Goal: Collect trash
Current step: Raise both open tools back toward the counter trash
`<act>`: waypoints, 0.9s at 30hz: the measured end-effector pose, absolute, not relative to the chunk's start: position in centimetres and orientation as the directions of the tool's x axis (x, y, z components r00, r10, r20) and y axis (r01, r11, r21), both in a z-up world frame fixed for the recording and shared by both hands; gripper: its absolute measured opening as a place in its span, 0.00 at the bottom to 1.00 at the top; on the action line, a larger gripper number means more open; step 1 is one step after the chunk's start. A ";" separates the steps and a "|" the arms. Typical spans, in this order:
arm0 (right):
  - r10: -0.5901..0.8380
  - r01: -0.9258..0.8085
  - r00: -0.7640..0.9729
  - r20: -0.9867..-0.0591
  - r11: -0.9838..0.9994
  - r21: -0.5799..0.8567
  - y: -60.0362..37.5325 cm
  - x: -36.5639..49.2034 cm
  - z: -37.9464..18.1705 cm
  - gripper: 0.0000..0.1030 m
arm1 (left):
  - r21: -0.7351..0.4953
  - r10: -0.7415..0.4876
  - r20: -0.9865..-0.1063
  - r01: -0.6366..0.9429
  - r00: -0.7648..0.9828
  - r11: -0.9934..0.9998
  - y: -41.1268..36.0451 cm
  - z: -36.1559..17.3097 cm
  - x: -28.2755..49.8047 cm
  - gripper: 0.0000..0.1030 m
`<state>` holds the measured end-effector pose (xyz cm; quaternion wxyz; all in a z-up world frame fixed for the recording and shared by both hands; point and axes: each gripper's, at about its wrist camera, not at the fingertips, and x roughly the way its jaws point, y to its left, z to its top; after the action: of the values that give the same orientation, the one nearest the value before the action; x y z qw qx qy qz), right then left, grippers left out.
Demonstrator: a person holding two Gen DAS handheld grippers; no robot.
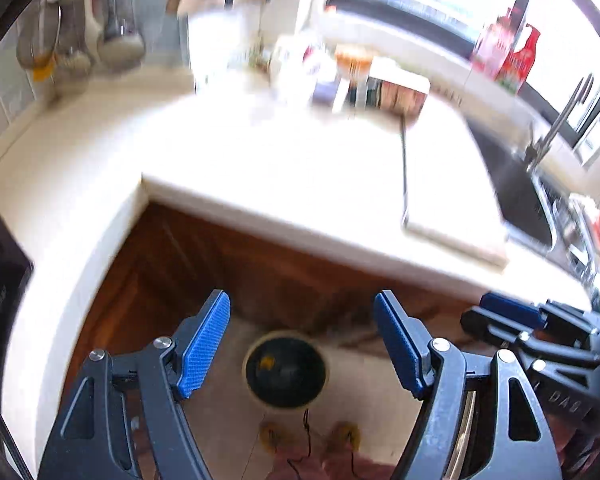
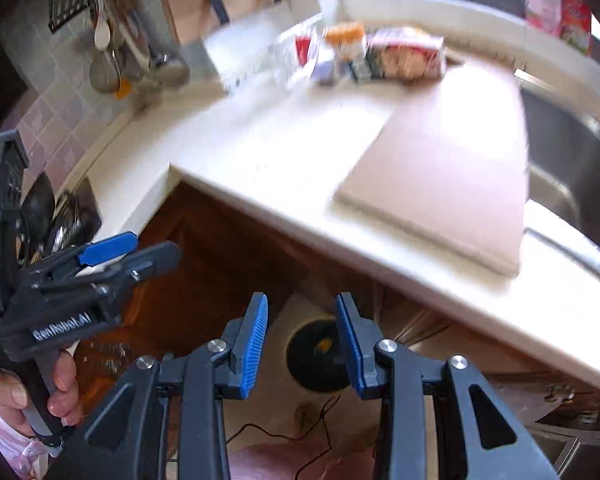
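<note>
The left claw [image 1: 302, 346] hangs with its blue pads spread wide and nothing between them. The right claw [image 2: 302, 342] stands narrower, its jaws parted with a clear gap, and it too carries nothing. Both point steeply down over the floor in front of the cabinet. Straight below each, framed between the fingers, sits a round bin [image 1: 285, 372] with a black liner and a small orange scrap visible inside it. Thin dark cables trail across the floor beside the bin and near the person's feet.

Above the bin, the pale tabletop [image 1: 260, 160] runs around an inner corner. A cutting board [image 2: 448, 168] lies near the front edge, just beside the sink [image 2: 560, 152]. The likely trash is a cluster of packets and wrappers [image 2: 380, 54] crowded at the back edge of the tabletop, below the window sill. It is well apart from both claws and badly blurred, so individual pieces cannot be told apart. Ladles hang on the tiled wall by the far left corner.

Judged from this, the next step is a reach across the tabletop to that cluster. The main risk is picking wrongly: sealed packets and real rubbish sit touching one another, and a hasty pinch could take something that is not trash or knock neighbours over. A light wrapper may also slip from a partial grip on the way to the bin. The floor cables could snag a foot.
</note>
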<state>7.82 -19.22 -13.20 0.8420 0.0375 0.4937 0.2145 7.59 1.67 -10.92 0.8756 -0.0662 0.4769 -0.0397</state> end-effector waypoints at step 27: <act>0.256 -0.168 0.679 -0.688 0.967 0.194 -18.8 9.8 -2.6 0.35 | -0.208 -0.240 -0.682 0.131 0.691 0.969 3.1 -0.5 13.2 0.71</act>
<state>9.80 -18.76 -2.65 0.9145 0.0575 0.3833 0.1158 13.17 3.05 -0.48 0.9168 -0.0715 0.3798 -0.1010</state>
